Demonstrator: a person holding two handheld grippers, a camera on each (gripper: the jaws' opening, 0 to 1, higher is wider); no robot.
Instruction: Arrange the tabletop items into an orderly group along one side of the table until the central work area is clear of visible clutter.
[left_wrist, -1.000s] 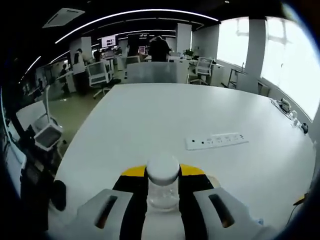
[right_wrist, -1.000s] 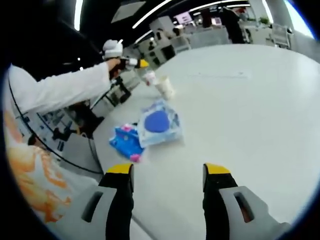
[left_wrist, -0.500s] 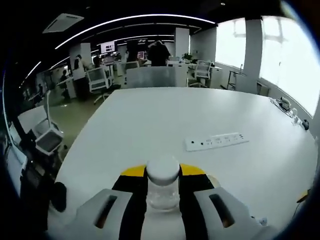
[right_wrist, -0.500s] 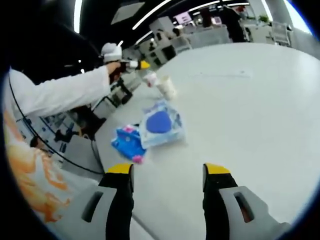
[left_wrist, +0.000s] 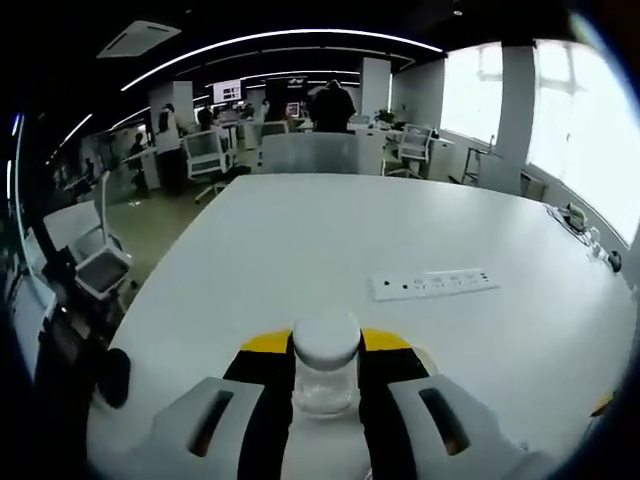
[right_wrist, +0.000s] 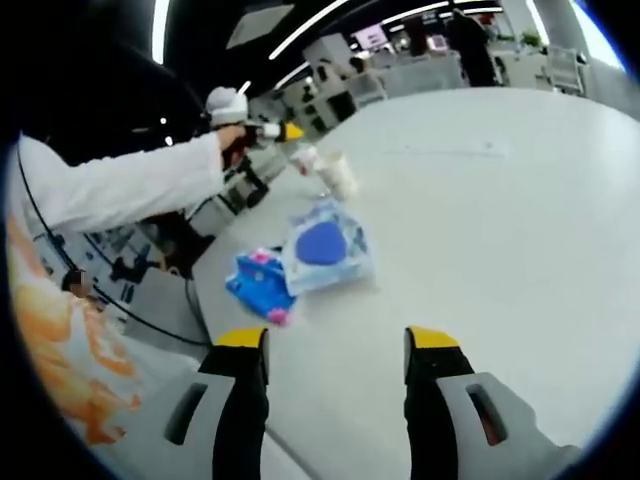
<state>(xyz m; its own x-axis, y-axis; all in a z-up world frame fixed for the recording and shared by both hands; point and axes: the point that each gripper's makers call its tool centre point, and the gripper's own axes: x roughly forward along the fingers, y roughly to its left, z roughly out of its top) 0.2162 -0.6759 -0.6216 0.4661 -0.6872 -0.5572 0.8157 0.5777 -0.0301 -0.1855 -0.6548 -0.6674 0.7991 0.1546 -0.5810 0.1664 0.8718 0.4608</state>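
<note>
Left hand-held gripper (left_wrist: 325, 385) clamped on a white-capped clear jar (left_wrist: 325, 365), contents unclear; right hand-held gripper (right_wrist: 335, 345) spread apart, empty, no readable writing.

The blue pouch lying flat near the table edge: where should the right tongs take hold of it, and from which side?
Probably the blue pouch's near edge, from above, tips down. It lies flat on the table, the clear packet overlapping its far end, and the right tongs are open.

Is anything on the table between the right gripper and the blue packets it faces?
Nothing visible. The right gripper is open and empty, and only bare white table lies between its jaws and the blue-disc packet and blue-pink packet. The left gripper holds a white-capped jar.
</note>
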